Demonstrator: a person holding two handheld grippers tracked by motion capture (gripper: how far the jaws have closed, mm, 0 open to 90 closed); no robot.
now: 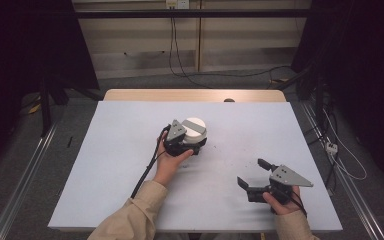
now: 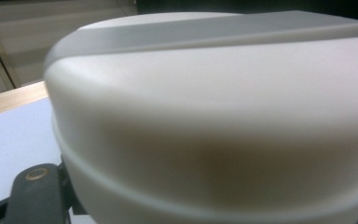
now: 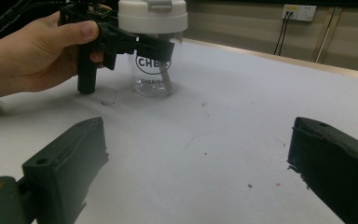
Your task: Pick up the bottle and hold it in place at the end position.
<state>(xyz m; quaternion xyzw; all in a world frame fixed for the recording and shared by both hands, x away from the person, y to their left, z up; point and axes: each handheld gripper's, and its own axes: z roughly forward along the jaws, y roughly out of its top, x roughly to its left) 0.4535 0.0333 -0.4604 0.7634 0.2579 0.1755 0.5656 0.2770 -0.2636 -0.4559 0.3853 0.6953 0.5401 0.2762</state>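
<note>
My left gripper pinches the jar under its lid – it may tip; right gripper, at 4 o'clock, is spread.

Clear glossy jar, matt white lid

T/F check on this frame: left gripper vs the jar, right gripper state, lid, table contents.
1. The left gripper is closed on the clear jar just under its lid. True.
2. The white lid lies on the table beside the jar. False: it sits on top of the jar.
3. The right gripper is open with nothing between its jaws. True.
4. The jar lies on its side. False: it stands upright on the white table.
5. The right gripper touches the jar. False: it is well apart, toward the table's near right.
</note>
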